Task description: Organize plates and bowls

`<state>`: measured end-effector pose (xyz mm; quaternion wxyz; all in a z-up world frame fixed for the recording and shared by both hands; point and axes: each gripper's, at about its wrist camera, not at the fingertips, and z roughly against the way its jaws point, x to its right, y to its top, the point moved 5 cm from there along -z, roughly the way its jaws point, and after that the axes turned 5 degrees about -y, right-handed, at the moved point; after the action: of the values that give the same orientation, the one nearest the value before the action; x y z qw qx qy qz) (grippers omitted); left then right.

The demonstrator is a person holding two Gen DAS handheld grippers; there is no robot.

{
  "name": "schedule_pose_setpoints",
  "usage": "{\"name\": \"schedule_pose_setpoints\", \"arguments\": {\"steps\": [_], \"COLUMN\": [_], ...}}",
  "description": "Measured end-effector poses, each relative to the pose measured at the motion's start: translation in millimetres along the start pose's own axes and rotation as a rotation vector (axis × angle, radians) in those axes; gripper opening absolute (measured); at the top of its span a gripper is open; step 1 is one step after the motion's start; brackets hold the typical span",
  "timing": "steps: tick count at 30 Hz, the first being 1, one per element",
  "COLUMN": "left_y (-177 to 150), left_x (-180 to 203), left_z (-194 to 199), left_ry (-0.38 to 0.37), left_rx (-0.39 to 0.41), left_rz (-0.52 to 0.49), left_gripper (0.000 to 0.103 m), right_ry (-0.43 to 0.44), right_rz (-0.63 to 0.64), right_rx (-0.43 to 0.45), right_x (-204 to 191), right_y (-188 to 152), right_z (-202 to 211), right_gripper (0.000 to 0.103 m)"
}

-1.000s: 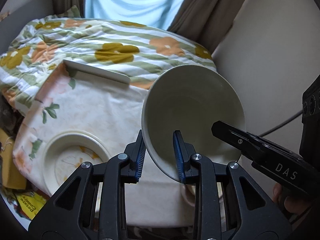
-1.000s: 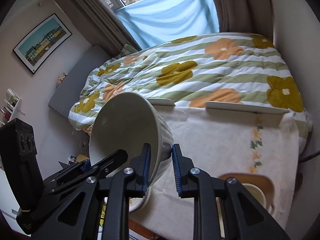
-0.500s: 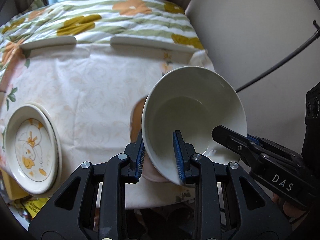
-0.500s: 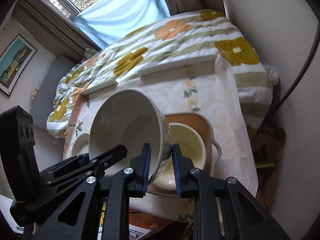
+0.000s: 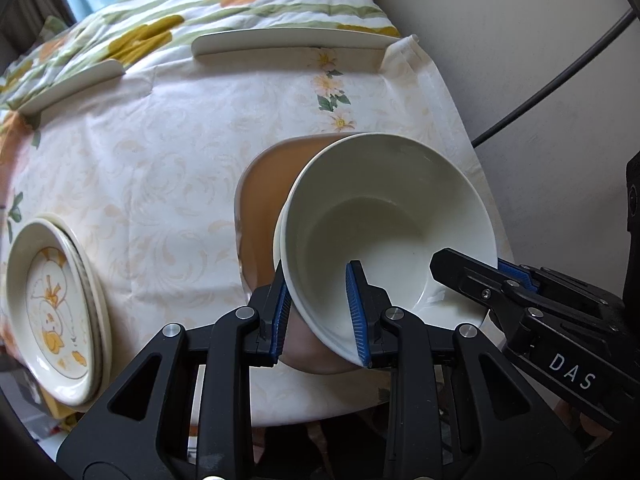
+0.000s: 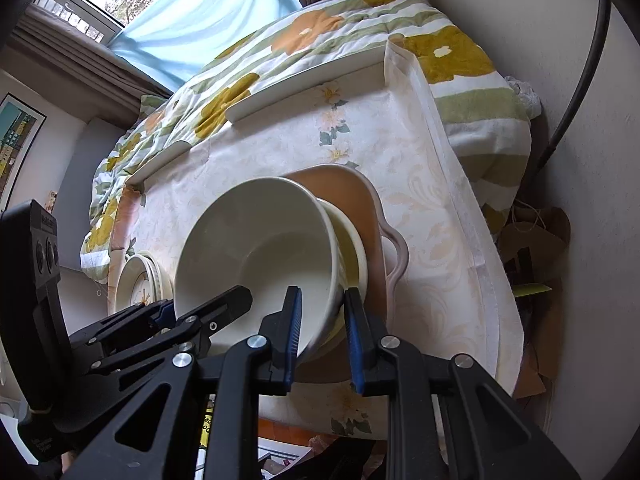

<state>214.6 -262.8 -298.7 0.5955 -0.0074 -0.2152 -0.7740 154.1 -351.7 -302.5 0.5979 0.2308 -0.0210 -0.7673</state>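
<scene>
A white bowl (image 5: pixel 392 216) is held by both grippers. My left gripper (image 5: pixel 320 312) is shut on its near-left rim. My right gripper (image 6: pixel 322 332) is shut on its opposite rim; it shows in the left wrist view (image 5: pixel 480 280) at the bowl's right. The bowl (image 6: pixel 260 256) sits tilted in a second cream bowl (image 6: pixel 352 248), which stands on a brown tray (image 6: pixel 360 200) at the table's right. A stack of patterned plates (image 5: pixel 52 308) lies at the table's left; it shows in the right wrist view (image 6: pixel 138 284) too.
The table has a floral cloth (image 5: pixel 160 160) with two white rails (image 5: pixel 288 42) at its far edge. A flowered quilt (image 6: pixel 320 40) lies beyond. A wall (image 5: pixel 520 40) and a black cable (image 5: pixel 560 84) are close on the right.
Both grippers have carried the bowl down and to the right over the brown tray. It now rests in the second bowl. The table looks closer in both views.
</scene>
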Motion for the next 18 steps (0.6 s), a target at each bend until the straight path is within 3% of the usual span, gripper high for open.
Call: {"name": "schedule_pose_setpoints", "arguments": {"steps": [18], "left_y": [2.5], "left_x": [8.1], "left_z": [-3.6], "left_ry": [0.142], "left_rx": [0.035], "left_rz": [-0.114], "left_gripper": [0.024], "right_ry": [-0.047], "right_rz": [0.065], "right_rx": [0.011], "right_x": [1.4], "right_y": [0.9], "right_z": [-4.5], "right_gripper": [0.020]}}
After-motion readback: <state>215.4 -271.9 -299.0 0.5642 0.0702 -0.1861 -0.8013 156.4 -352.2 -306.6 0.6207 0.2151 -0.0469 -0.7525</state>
